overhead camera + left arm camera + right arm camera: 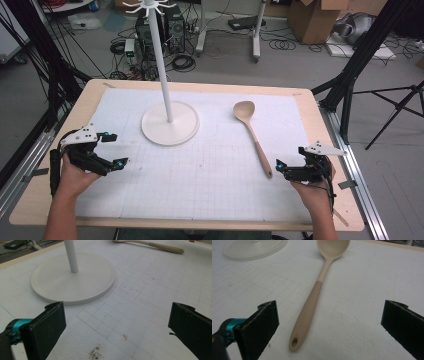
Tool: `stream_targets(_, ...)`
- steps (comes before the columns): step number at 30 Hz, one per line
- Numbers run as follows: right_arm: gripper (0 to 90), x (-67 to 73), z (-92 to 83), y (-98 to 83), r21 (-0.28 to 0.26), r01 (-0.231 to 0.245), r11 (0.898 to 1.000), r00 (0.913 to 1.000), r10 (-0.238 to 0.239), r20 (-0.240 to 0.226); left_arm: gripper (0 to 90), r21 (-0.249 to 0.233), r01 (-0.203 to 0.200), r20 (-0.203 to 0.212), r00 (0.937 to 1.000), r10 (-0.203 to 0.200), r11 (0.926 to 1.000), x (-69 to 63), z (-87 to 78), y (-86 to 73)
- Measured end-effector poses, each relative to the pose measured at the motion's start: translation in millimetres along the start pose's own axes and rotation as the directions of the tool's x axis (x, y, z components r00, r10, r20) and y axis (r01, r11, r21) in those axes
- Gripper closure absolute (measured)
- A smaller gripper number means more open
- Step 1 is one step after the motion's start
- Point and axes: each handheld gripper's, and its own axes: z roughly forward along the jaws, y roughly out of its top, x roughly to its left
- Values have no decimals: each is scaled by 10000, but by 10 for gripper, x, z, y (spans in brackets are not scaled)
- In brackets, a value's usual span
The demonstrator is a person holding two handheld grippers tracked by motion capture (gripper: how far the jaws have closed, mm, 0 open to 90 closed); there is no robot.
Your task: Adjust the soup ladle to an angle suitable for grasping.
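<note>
The right tool (289, 169), jaws spread and empty at lower right, faces the spoon (252, 135) lying right of centre on the surface (210, 200); closing off-centre could skid its slim handle away.

Left tongs (112, 149): held low in left hand (75, 175), jaws spread wide, nothing between them. Right tongs (289, 162): gripped by right hand (312, 187), jaws likewise wide apart, empty. Both forearms enter from bottom edge.
</note>
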Motion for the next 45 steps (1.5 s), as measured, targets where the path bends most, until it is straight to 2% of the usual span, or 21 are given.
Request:
stream_targets(5,2,28,29,-7,108,95,9999,9999,-95,-44,17,7,88,-20,10000,-88,10000,11,-3,-23)
stream_targets(12,2,49,22,-8,136,141,9998,9999,-141,37,17,97,9,20,10000,-9,10000,2,17,-16)
stream_targets(16,3,76,55,1,274,228,9994,9997,-226,-76,17,180,11,-13,10000,-11,9998,-1,34,-21)
stream_targets(23,4,127,122,74,415,393,9984,9992,-393,-12,17,309,-30,-32,10000,31,9995,0,34,-24)
stream_targets(25,3,139,189,152,539,405,9977,9992,-405,-26,17,368,-157,-45,9999,158,9992,3,32,-14)
stream_targets(32,4,104,383,378,831,440,9956,9990,-429,-145,17,314,-183,-60,9998,185,9993,-2,24,0)
stream_targets(37,4,66,516,470,1014,430,9939,9989,-410,-210,17,292,-212,-65,9997,214,9993,-13,20,9)
stream_targets(45,5,34,832,632,1764,410,9835,9991,-378,-215,17,308,-202,-36,9998,203,9993,-11,33,6)
